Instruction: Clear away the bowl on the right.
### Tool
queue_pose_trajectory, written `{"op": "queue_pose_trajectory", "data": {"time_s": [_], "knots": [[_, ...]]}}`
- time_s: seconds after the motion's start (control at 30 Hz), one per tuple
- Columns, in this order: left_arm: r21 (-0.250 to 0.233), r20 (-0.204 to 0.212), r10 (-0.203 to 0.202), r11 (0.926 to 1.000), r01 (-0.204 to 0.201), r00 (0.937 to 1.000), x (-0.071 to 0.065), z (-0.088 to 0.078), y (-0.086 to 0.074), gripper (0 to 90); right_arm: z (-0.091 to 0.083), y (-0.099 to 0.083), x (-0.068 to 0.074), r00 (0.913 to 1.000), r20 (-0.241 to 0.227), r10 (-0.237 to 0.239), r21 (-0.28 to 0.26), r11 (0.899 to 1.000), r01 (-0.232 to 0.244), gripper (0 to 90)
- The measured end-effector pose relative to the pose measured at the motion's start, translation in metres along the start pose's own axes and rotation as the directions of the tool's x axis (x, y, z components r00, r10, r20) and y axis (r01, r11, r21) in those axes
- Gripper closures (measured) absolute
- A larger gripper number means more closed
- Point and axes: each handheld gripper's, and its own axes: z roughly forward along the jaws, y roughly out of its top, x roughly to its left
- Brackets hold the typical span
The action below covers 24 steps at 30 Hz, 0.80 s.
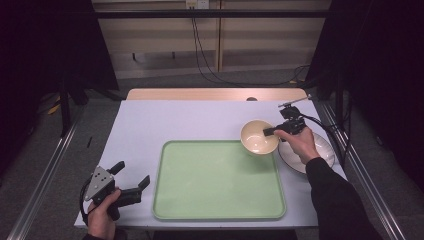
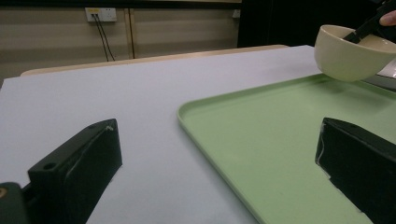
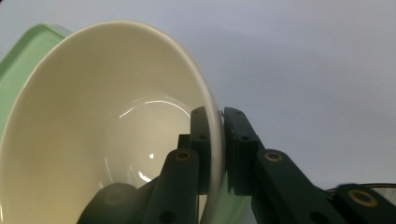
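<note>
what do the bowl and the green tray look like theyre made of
Bowl: probably glazed ceramic or porcelain, cream and glossy; sharp light glints curve across its inside, and its wall looks thin where the right gripper pinches the rim. Melamine cannot be ruled out.
Tray: likely moulded plastic, pale green and matt, with a rounded raised rim and only a soft sheen.

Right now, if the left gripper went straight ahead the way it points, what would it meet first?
Probably the near left edge of the green tray, which lies just ahead between the open left gripper jaws; depth is unclear.
</note>
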Motion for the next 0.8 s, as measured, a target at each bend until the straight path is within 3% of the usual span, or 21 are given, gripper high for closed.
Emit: {"op": "queue_pose_trajectory", "data": {"time_s": [0.23, 0.8], "knots": [[0.0, 0.002, 0.0, 1.0, 0.0, 1.0, 0.0, 0.0, 0.0, 0.4, 0.008, -0.005, -0.006, 0.9999, 0.009, 0.014, 0.033, 0.999, -0.014, 83.4], [-0.001, 0.0, 0.0, 1.0, 0.0, 1.0, 0.0, 0.0, 0.0, 0.4, 0.021, -0.009, -0.005, 0.9994, 0.014, 0.031, 0.085, 0.996, -0.032, 83.9]]}}
